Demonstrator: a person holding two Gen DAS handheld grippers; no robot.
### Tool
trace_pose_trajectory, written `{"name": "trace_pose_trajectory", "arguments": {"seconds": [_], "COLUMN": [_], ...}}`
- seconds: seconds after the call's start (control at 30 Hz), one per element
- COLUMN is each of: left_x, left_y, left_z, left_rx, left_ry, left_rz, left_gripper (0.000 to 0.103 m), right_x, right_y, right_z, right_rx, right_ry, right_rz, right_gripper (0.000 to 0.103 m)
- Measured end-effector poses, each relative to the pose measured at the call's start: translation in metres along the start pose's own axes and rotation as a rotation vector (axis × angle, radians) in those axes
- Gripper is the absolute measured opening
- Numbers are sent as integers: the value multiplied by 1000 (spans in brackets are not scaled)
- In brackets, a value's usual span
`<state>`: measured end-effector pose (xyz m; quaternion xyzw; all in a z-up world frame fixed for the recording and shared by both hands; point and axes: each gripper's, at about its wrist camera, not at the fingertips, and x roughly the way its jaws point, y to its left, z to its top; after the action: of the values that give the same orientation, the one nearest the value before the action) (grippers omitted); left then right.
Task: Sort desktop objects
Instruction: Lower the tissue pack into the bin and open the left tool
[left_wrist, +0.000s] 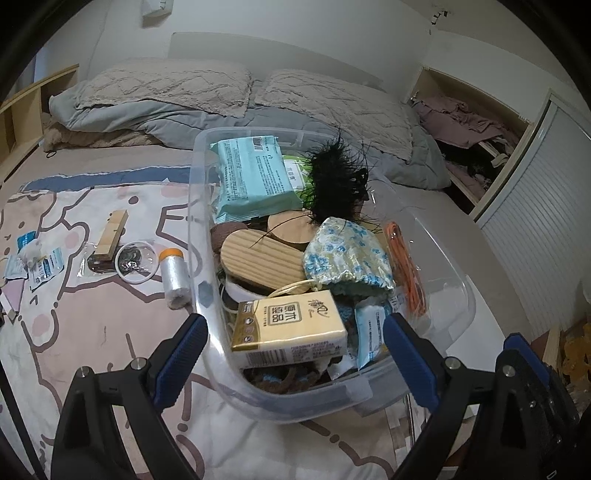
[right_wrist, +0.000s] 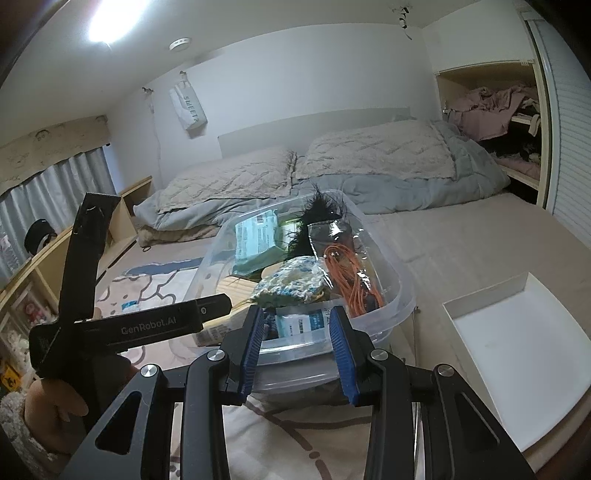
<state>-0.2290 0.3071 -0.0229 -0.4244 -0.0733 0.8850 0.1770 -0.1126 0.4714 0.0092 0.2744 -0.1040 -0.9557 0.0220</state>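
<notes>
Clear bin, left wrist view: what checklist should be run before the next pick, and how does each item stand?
1. Left gripper open, nothing pinched: ok.
2. Tissue pack lying inside the clear bin: ok.
3. Plastic roll and wooden block on the blanket, nothing covering them: ok.
4. Right gripper gripping the bin's rim: cannot tell; its jaws stand narrow.
5. Contents all below the rim: not ok; black feathers stick up.

I can read "GenRobot.AI" on the black left gripper (right_wrist: 162, 326) arm in my right wrist view. A white bag (right_wrist: 188, 107) hanging on the wall reads "SWEET". The yellow tissue pack (left_wrist: 291, 330) in the bin carries large Chinese characters, "原木纯品"; its smaller print is too fine to read.
</notes>
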Motion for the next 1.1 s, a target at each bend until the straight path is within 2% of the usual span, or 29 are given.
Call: {"name": "trace_pose_trajectory", "arguments": {"seconds": [0.17, 0.37, 0.6, 0.77, 0.83, 0.87, 0.9, 0.93, 1.07, 1.1], "left_x": [-13, -41, -81, -110, -122, -128, -134, -139, -157, -162], "left_y": [5, 14, 32, 43, 47, 49, 51, 54, 61, 63], "left_z": [-3, -8, -13, -20, -24, -27, -29, -32, -42, -46], "left_rx": [7, 39, 53, 72, 87, 93, 101, 108, 132, 138], "left_ry": [-23, -90, -173, -229, -246, -259, -274, -286, -325, -337], "left_rz": [0, 11, 11, 8, 4, 4, 4, 7, 10, 11], "left_gripper": [97, 97, 97, 97, 103, 103, 103, 103, 103, 103], "right_x": [-11, -26, -41, -49, -53, -56, -58, -64, -78, -82], "right_y": [9, 25, 44, 58, 62, 65, 66, 70, 84, 88], "right_z": [1, 1, -5, -13, -16, -17, -18, -20, -25, -27], "right_rx": [-6, -18, -23, -47, -51, -52, -53, -59, -100, -109], "right_ry": [-37, -82, -140, -160, -167, -172, -181, -206, -242, -249], "right_rz": [30, 44, 17, -33, -50, -64, -81, -111, -151, -157], "right_gripper": [37, 37, 38, 38, 39, 53, 73, 78, 80, 85]}}
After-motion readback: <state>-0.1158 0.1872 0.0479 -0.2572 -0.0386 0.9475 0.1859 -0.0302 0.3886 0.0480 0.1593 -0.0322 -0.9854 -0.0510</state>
